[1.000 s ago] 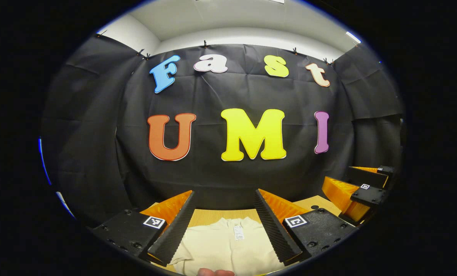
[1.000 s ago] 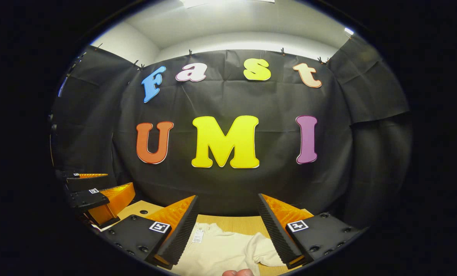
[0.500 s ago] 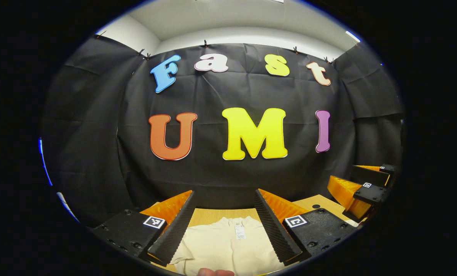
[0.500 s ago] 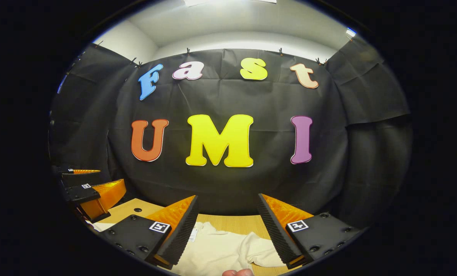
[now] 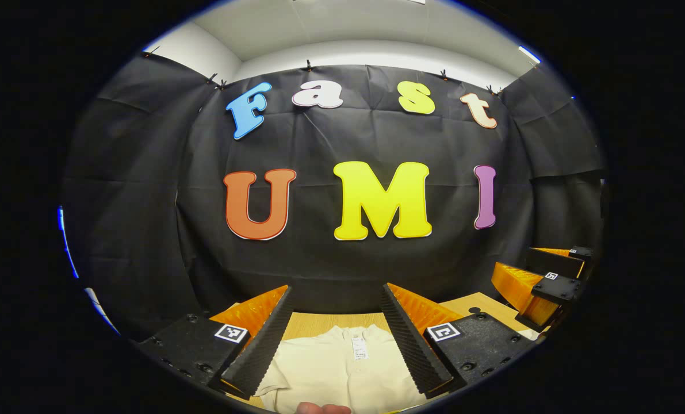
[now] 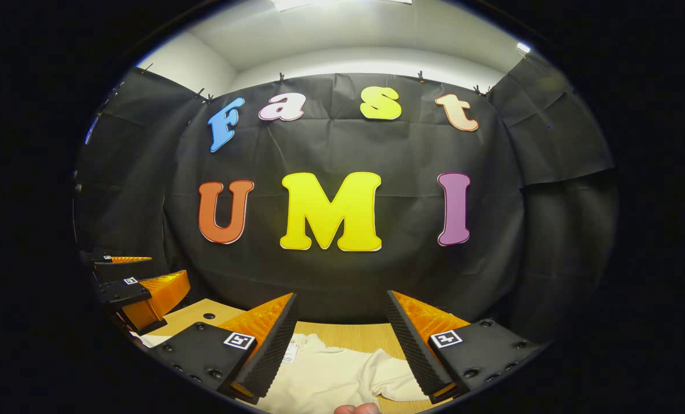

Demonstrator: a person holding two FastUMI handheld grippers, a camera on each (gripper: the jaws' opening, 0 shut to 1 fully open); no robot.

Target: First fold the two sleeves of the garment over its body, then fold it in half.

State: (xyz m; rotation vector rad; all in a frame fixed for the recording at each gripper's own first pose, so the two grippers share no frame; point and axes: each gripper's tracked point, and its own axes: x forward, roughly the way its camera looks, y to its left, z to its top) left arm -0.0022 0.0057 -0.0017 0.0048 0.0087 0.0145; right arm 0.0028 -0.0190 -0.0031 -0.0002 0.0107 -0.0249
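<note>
We hold both grippers raised above a cream garment (image 5: pixel 342 368) that lies on the wooden table (image 5: pixel 325 323), and neither touches the cloth. The left gripper (image 5: pixel 335 336) has its jaws wide apart with the garment's neckline and a small white tag (image 5: pixel 358 348) showing between them. We judge this a ready stance for the first sleeve fold, since nothing is gripped yet.

The right gripper (image 6: pixel 339 339) is likewise spread open — under it lies a rumpled sleeve (image 6: pixel 397 379), bunched rather than laid flat, so it will probably need a pinch near the cuff.

The left gripper view shows the collar and tag squarely, with the right gripper off to the side; the right gripper view adds the crumpled sleeve and a small dark hole (image 6: pixel 209 315) in the tabletop — and the left gripper farther off.
</note>
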